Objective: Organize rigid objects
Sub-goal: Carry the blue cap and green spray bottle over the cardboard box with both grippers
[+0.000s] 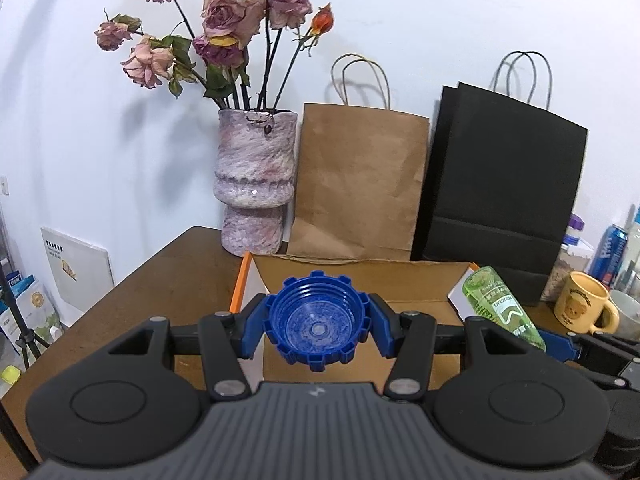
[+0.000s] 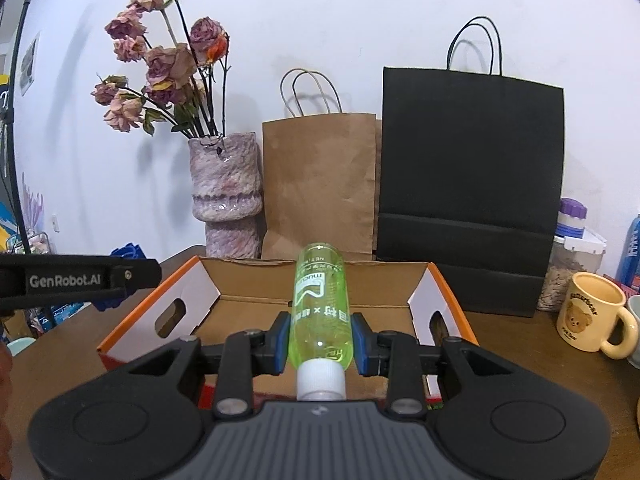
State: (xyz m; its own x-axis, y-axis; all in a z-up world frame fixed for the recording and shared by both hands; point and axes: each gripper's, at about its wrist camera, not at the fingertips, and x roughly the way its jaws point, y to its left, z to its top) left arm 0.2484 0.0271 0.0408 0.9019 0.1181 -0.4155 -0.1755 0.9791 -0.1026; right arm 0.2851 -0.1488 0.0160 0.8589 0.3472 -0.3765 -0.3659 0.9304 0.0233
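Note:
My left gripper is shut on a blue ribbed screw cap, its hollow side facing the camera, held above the near edge of an open cardboard box with orange rims. My right gripper is shut on a clear green bottle with a white cap, bottom end pointing away, over the same box. In the left wrist view the green bottle shows at the right. In the right wrist view the left gripper's arm reaches in from the left.
A mottled pink vase of dried roses, a brown paper bag and a black paper bag stand against the wall behind the box. A yellow bear mug and jars sit to the right on the brown table.

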